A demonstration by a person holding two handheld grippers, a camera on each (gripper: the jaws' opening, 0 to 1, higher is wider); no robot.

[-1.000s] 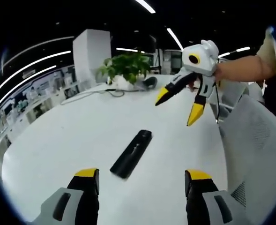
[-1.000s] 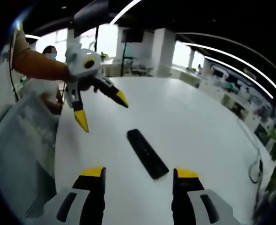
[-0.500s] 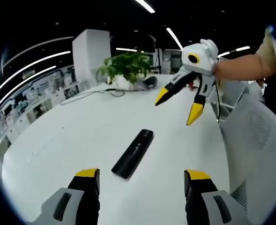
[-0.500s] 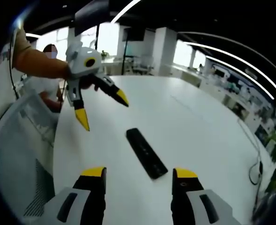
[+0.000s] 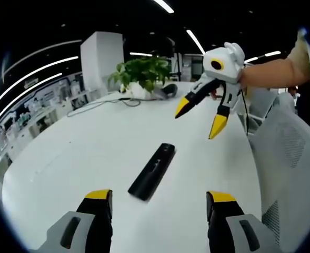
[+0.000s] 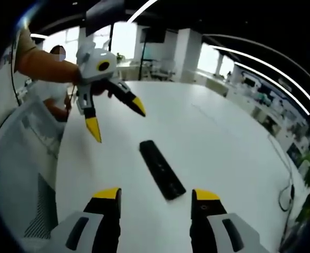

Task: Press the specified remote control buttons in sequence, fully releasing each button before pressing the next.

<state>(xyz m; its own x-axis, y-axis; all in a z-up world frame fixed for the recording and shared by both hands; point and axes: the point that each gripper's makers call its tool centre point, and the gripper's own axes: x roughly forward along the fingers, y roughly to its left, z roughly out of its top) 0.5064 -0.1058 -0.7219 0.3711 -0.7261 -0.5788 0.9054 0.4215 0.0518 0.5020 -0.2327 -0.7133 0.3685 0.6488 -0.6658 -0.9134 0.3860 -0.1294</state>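
While both views drift slightly, remote control point(image 5: 152, 171) lies untouched on white table point(image 5: 65, 158); left gripper point(image 5: 157, 203) and right gripper point(image 6: 153, 197) hover, jaws apart. No button pressed yet.

A wide white counter point(image 5: 91, 153) with a potted plant point(image 5: 141, 74) at its far edge, a grey mesh chair point(image 5: 289, 158) beside, long ceiling lights point(image 6: 260, 63) above

— Where is the remote point(image 5: 152, 172) found?
— It is laid on the bench point(image 5: 81, 153), ahead of the left claw point(image 5: 157, 203).
— And beyond it?
— The right claw point(image 5: 199, 117) is held above the bench; a plant point(image 5: 141, 74) is set at the far edge.
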